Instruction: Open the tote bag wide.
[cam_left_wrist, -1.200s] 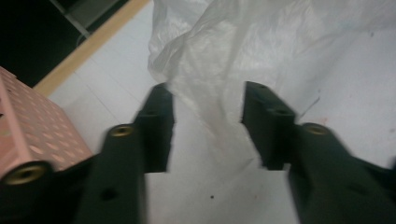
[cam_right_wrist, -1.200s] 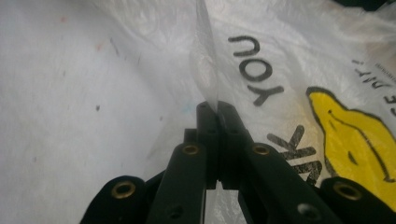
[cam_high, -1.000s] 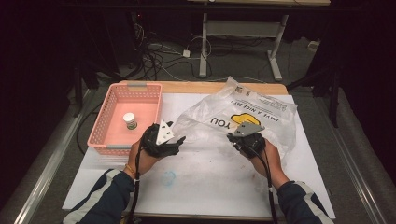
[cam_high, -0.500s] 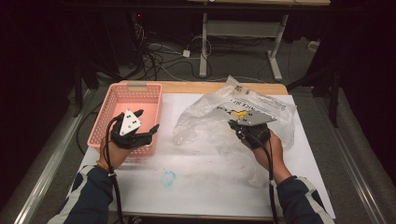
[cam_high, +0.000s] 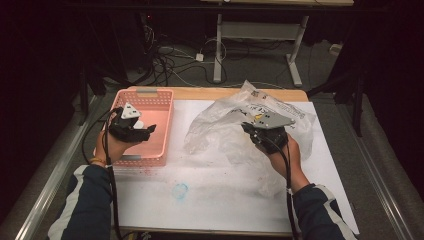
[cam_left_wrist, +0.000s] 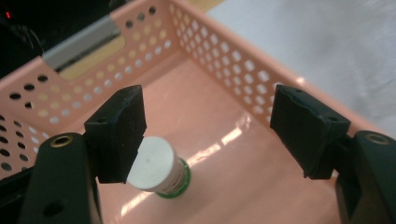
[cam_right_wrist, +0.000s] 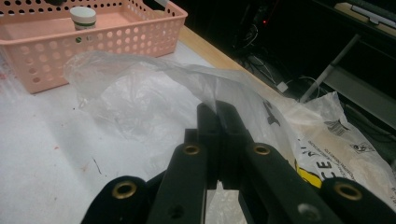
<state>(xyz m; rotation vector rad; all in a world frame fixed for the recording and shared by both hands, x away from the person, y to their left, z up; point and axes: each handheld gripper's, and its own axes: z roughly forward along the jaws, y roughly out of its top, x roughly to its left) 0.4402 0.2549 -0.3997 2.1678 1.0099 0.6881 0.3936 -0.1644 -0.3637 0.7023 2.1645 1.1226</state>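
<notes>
Left gripper (cam_left_wrist: 205, 126) hangs wide apart over the jar (cam_left_wrist: 159, 169) in the basket (cam_left_wrist: 243, 60); looks light and rigid, grab its sides. Right gripper (cam_right_wrist: 218, 116) pinches the flimsy bag (cam_right_wrist: 154, 88).

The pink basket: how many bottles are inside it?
1. A small bottle with a white cap and green band stands on the floor of the basket, below the open left tool. In the high view that tool covers part of the basket, so more may be hidden.
</notes>
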